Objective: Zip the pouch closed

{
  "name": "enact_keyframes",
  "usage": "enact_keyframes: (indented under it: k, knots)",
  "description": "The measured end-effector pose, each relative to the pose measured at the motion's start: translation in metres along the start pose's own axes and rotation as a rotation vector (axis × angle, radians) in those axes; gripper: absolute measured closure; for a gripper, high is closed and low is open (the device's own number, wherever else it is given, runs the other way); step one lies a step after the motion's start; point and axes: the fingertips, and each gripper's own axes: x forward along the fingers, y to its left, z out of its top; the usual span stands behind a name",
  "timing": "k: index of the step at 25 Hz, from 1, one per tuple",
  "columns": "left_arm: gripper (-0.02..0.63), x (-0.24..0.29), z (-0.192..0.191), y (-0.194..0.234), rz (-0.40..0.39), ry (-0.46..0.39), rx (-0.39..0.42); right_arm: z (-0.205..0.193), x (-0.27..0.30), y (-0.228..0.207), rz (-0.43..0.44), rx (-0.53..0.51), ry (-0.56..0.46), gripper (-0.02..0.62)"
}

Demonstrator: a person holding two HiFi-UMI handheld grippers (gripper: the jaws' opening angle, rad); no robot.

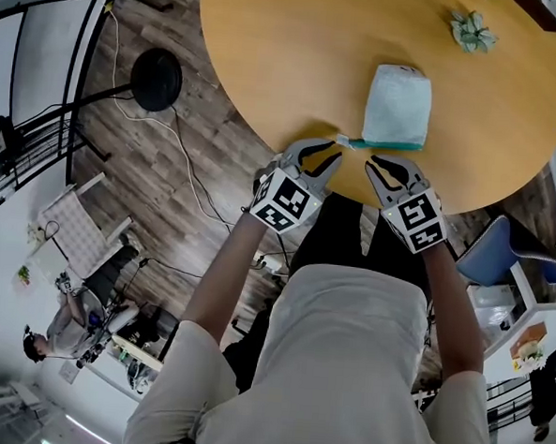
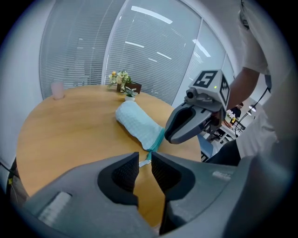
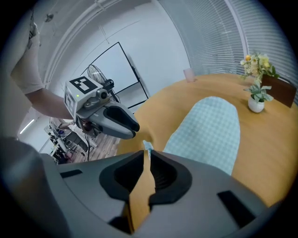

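Since both the left gripper (image 1: 329, 153) and right gripper (image 1: 385, 164) hold their jaws a slit apart and empty beside the pouch (image 1: 398, 104) near the edge of the surface (image 1: 269, 66), a pinch could miss the small zipper tab (image 2: 145, 157) and shove the pouch away.

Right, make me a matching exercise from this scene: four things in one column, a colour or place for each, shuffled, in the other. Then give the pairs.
Things
1. pouch
2. cup
3. round stand base
4. potted plant

Descriptions
A. black, down on the wood floor
B. pale mint with a teal edge
C. pink, standing upright
D. green leaves in a white pot

Pairs: 1-B, 2-C, 3-A, 4-D
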Motion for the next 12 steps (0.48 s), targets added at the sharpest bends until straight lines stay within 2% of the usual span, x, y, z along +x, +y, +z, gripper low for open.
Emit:
enact_keyframes:
  k: [5, 12]
  knots:
    - [0.532, 0.018, -0.013, 0.001, -0.05, 0.08, 0.11, -0.008, 0.019, 0.001, 0.018, 0.016, 0.023, 0.552]
    - [0.532, 0.039, -0.031, 0.001, -0.115, 0.202, 0.28, -0.028, 0.039, 0.0, 0.036, 0.03, 0.113, 0.552]
